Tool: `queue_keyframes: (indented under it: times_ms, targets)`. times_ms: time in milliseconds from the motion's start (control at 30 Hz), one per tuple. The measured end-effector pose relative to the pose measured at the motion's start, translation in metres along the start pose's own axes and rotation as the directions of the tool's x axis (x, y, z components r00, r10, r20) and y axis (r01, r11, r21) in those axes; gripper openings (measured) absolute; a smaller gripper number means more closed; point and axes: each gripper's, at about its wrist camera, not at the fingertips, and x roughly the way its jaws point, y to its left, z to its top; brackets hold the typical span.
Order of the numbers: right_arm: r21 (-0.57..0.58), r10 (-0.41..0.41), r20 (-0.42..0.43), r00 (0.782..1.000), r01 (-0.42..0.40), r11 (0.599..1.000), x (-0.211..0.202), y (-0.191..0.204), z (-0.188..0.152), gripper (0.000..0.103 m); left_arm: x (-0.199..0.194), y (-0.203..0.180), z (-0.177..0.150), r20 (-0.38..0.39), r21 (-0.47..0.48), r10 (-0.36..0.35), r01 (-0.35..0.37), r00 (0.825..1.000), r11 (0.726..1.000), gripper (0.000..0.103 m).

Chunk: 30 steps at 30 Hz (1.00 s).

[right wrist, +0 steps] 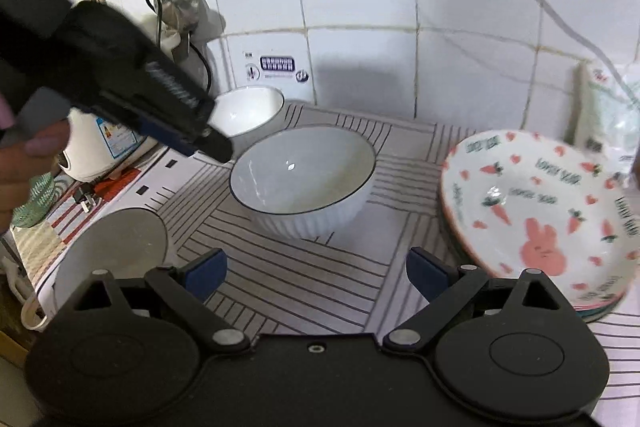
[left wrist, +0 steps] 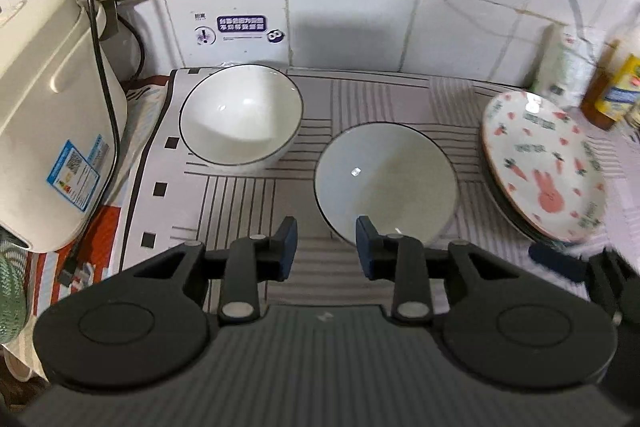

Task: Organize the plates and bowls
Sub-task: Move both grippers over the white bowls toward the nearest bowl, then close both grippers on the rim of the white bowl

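Hovering empty-handed: your left gripper (left wrist: 326, 247) gapes narrowly, right gripper (right wrist: 316, 273) wide; plates (right wrist: 536, 203) look stacked, two bowls (left wrist: 386, 183) remain apart.

From the left wrist view we look steeply down and forward over the left gripper (left wrist: 326, 247) at a striped mat (left wrist: 248, 195), close above it, toward a tiled wall (left wrist: 352, 15). From the right wrist view we look down less steeply, from a little farther right, over the right gripper (right wrist: 316, 275). Both views share the grey bowl (left wrist: 384, 183) (right wrist: 304, 175), the white bowl (left wrist: 240, 115) (right wrist: 248, 111) behind it and the rabbit plate (left wrist: 544, 163) (right wrist: 536, 203) at right.
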Motion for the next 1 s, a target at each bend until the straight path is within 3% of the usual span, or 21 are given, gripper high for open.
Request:
queue_keyframes:
  times_ms: [200,467,700,1000]
  targets:
    - [0.055,-0.044,0.075,0.996,0.04,0.998,-0.044,-0.004,0.008,0.098,-0.036,0.001,-0.015,0.008,0.034,-0.011,0.011,1.0,0.999,0.035]
    - [0.013,-0.032,0.056,0.998,0.032,0.999,-0.078,0.01,0.02,0.098,-0.08,0.004,-0.04,0.035,0.099,-0.017,0.014,0.999,0.995,0.038]
    - [-0.017,-0.012,0.118,0.993,0.014,1.0,-0.111,0.029,0.023,0.098,-0.105,0.018,-0.058,0.04,0.09,-0.005,0.002,0.999,0.996,0.041]
    - [-0.057,0.049,0.123,0.991,-0.042,0.997,-0.128,0.053,0.022,0.098,-0.122,0.047,-0.077,0.014,0.03,-0.005,0.004,1.0,1.0,0.042]
